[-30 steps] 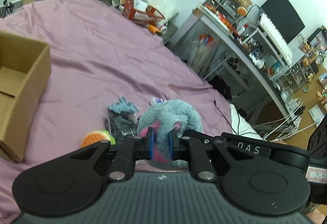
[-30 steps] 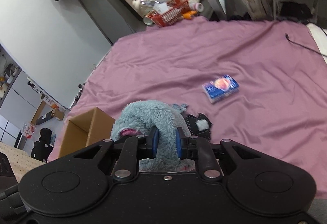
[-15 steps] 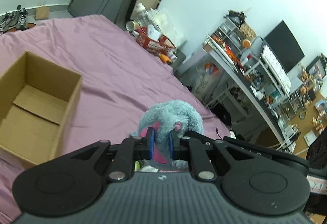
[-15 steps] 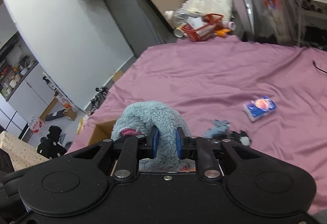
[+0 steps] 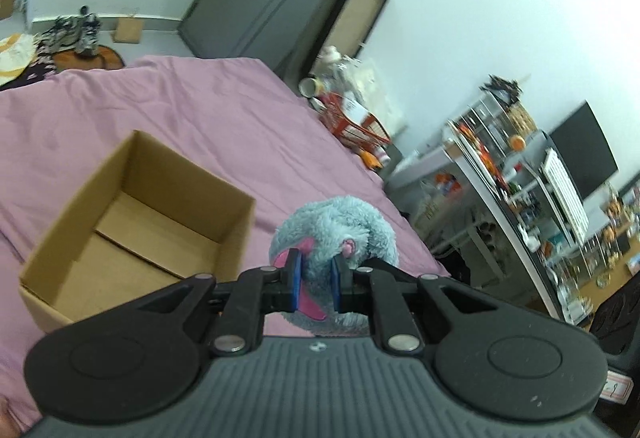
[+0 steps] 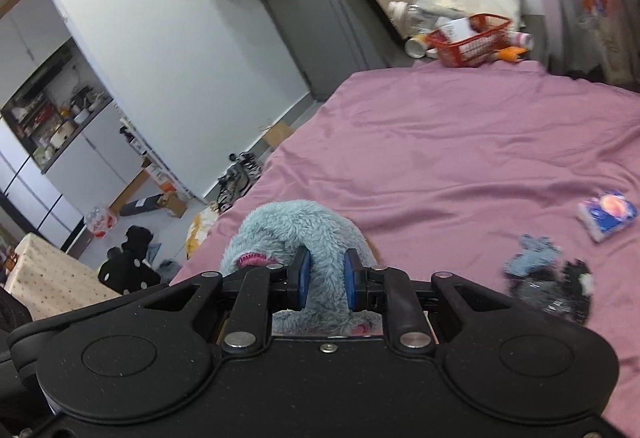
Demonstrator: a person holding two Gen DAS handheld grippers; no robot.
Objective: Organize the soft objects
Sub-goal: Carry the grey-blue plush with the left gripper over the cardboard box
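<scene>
Both grippers, left point(image 5: 315, 280) and right point(image 6: 323, 280), pinch the plush point(image 5: 334, 234); carrying it level over the box point(image 5: 132, 222) before releasing together seems best.

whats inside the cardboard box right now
Nothing shows inside the cardboard box: just its bare bottom flaps. The near right corner is hidden behind the left gripper, which holds the blue plush toy.

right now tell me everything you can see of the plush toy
The plush toy is a rounded, shaggy blue-grey soft toy with pink patches and a pink toothed mouth. It is held off the bed, curled over, pinched by both grippers: the left gripper near its pink parts, the right gripper around a furry limb. The open box lies to its left in the left view, apart.
</scene>
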